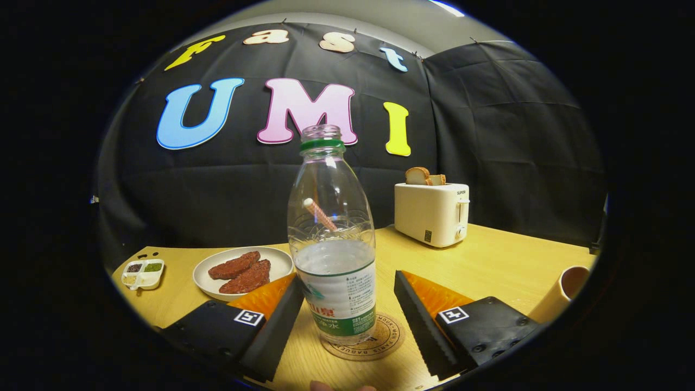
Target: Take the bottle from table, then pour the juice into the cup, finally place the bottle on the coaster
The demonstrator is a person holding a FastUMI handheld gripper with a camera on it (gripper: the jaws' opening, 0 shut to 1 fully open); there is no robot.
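Observation:
A clear plastic bottle [332, 179] with a green neck ring and no cap stands upright on a round cork coaster [383, 338]. It holds clear liquid up to its label. My gripper [347, 279] is open around the bottle's lower half. The left finger [271, 320] is close to or just touching its side, and the right finger [421, 315] stands clear with a gap. Through the bottle I see a cut-glass cup [353, 231] with a striped straw [320, 214] right behind it.
A white plate [209, 271] with two brown patties lies beyond the left finger, and a small condiment tray [142, 273] sits further left. A cream toaster [431, 214] with bread stands at the back right. A beige cylinder [564, 290] lies at the far right.

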